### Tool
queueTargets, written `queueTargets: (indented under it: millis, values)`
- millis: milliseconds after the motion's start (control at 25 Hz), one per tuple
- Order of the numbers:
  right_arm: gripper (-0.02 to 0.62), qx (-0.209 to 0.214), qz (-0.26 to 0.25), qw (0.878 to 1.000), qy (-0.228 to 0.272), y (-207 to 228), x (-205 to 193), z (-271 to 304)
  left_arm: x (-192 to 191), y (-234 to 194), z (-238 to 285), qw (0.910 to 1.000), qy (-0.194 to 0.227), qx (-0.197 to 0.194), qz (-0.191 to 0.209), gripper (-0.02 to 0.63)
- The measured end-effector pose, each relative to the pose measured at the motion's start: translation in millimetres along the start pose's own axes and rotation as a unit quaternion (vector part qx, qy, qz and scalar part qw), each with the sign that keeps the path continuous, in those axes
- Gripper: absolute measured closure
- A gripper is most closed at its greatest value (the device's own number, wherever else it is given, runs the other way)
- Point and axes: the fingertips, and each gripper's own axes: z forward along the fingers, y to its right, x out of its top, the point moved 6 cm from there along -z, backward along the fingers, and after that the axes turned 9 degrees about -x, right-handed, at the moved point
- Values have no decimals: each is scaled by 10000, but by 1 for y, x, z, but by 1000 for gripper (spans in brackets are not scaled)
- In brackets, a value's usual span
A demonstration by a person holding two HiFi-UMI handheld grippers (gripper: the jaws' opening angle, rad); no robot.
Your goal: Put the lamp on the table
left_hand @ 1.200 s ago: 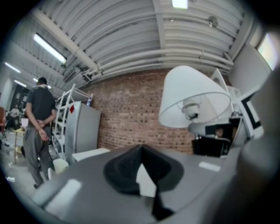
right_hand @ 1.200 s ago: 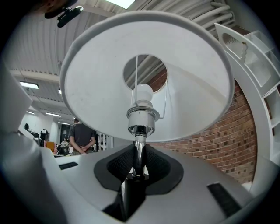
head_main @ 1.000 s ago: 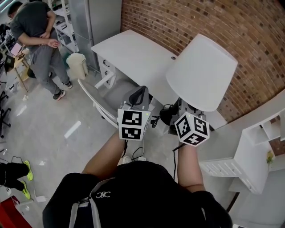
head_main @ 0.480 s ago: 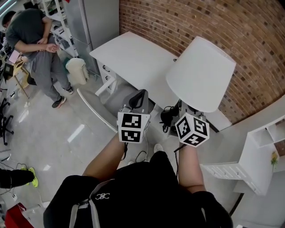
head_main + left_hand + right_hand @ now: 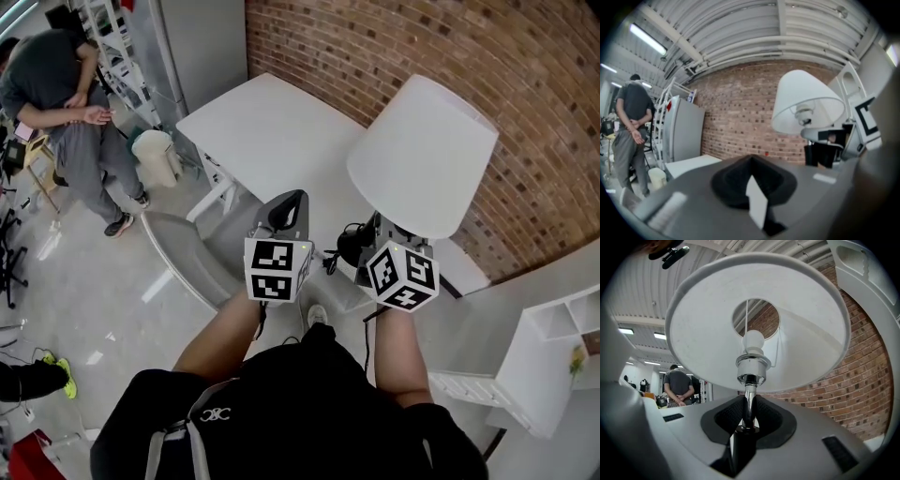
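The lamp [image 5: 422,155] had a white shade and a shiny chrome stem, and the table [image 5: 272,131] was white too. Behind the table, the brick wall [image 5: 375,47] was reddish brown with pale mortar lines. In front of the table, the left gripper [image 5: 292,200] and right gripper [image 5: 749,416] carried black-and-white square markers.

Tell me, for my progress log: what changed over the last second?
The person stepped nearer the white table, carrying the lamp along; the chair and bystander slid left in the head view. Unchanged: right gripper clamped on the lamp stem, left gripper shut, empty.
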Motion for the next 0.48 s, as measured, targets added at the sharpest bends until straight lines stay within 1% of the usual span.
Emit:
queueTargets:
  millis: [200, 480]
  values:
    - [529, 206, -77, 9998, 4, 37, 0, 66, 10, 4, 76, 9999, -31, 94, 41, 606]
    - [529, 424, -8, 9991, -10, 91, 4, 156, 12, 3, 160, 9989, -219, 404, -50, 606]
